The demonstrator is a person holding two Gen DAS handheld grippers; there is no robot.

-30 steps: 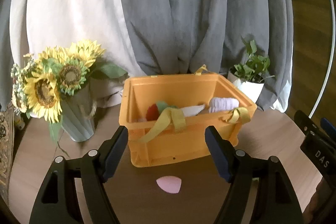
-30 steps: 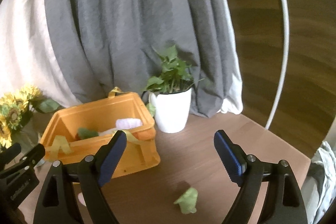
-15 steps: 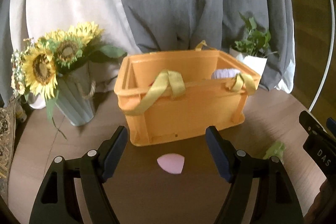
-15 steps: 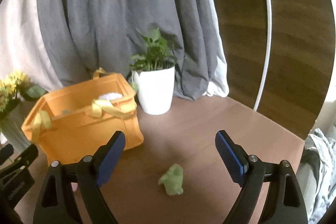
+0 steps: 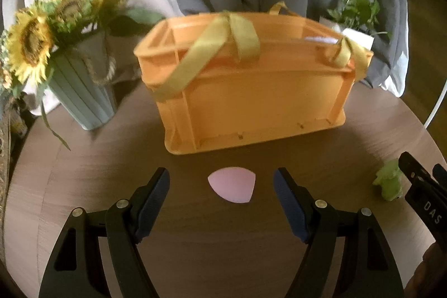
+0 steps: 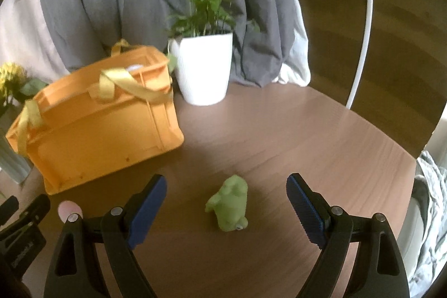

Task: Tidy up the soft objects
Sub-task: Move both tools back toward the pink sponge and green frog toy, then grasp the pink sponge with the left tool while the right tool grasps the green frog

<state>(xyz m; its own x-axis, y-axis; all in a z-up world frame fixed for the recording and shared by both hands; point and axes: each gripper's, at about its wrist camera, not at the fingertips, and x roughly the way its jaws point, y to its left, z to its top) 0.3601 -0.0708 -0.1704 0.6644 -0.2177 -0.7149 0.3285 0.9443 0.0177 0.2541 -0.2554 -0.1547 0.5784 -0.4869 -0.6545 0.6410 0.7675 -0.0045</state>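
The round wooden counter [image 6: 307,130] carries an orange crate [image 5: 251,91] toward its far edge, yellow straps draped over the rim. Nearer the front edge lie two soft pieces well apart: a green plush toy [image 6: 229,203] on the right, a pink teardrop sponge [image 5: 232,188] on the left. The right gripper [image 6: 226,203] holds its fingers wide, straddling the toy without touching. The left gripper [image 5: 222,193] brackets the sponge, fingers moderately apart, empty. To my eye, each should settle low and square, close gently at mid-body, then lift clear of the straps.
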